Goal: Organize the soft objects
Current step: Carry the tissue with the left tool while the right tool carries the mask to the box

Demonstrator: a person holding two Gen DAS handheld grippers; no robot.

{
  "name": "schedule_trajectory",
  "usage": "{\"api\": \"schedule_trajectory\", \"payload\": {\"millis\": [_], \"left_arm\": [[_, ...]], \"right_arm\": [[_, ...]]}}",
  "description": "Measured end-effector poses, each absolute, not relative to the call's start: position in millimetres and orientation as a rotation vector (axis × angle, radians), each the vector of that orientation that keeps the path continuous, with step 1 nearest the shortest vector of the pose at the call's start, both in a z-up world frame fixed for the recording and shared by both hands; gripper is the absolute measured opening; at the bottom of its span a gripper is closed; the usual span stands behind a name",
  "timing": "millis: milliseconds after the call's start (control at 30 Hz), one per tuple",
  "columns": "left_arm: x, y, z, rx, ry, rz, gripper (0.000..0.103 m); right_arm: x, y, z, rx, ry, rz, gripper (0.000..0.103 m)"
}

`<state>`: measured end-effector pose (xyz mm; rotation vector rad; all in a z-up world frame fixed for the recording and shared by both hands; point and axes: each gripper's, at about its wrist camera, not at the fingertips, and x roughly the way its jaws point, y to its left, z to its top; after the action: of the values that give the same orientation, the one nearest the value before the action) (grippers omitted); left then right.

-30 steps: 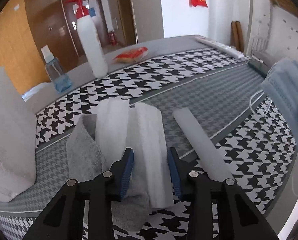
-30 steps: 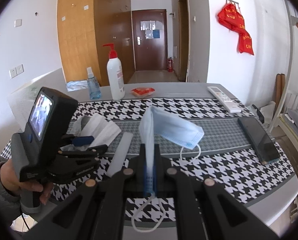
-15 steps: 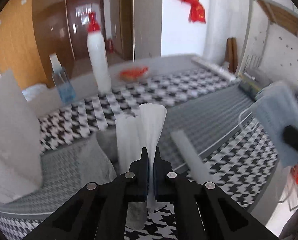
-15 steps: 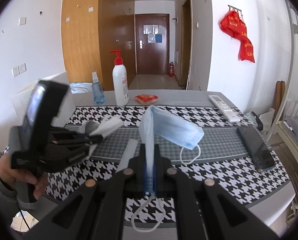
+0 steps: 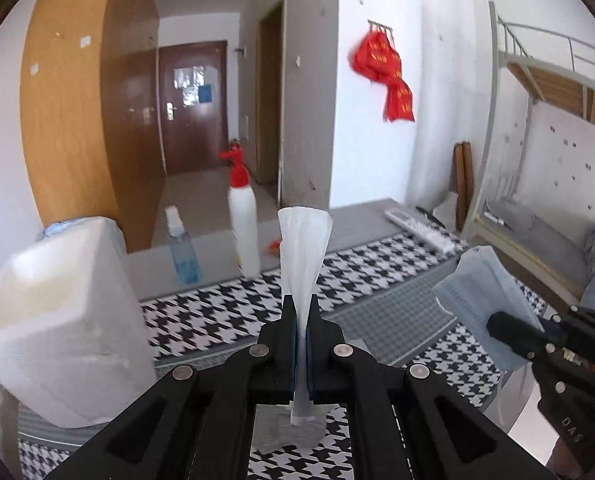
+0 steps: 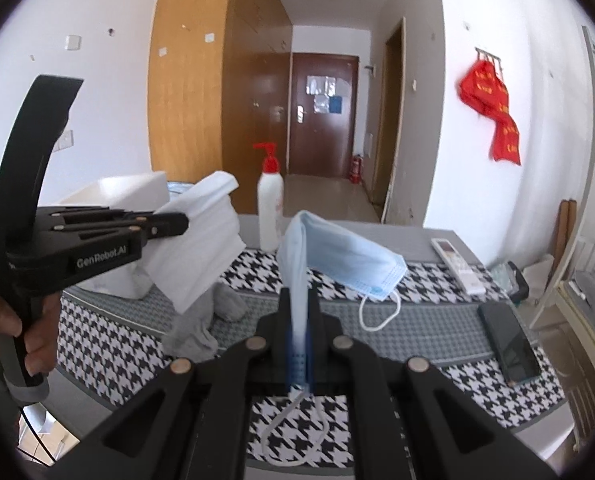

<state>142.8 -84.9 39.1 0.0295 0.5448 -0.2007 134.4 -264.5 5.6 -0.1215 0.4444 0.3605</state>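
Reading "GenRobot.AI" along left gripper, white tissue pinched

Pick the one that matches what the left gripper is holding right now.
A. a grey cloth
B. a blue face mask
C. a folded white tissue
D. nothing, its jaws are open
C: the left gripper is clamped shut on the folded white tissue, which fans out above its jaws.

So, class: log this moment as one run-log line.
left gripper: shut on white tissue, lifted | right gripper: shut on blue face mask, lifted | grey cloth: on table | foam box: open
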Motion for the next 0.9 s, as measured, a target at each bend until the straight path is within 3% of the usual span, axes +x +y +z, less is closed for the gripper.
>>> {"api": "schedule_trajectory", "payload": {"millis": [900], "left_arm": [[104, 6, 102, -0.016, 0.381, 0.022, 0.004]], "right_arm": [[145, -174, 55, -0.162, 0.345, 0.607, 0.007]]}}
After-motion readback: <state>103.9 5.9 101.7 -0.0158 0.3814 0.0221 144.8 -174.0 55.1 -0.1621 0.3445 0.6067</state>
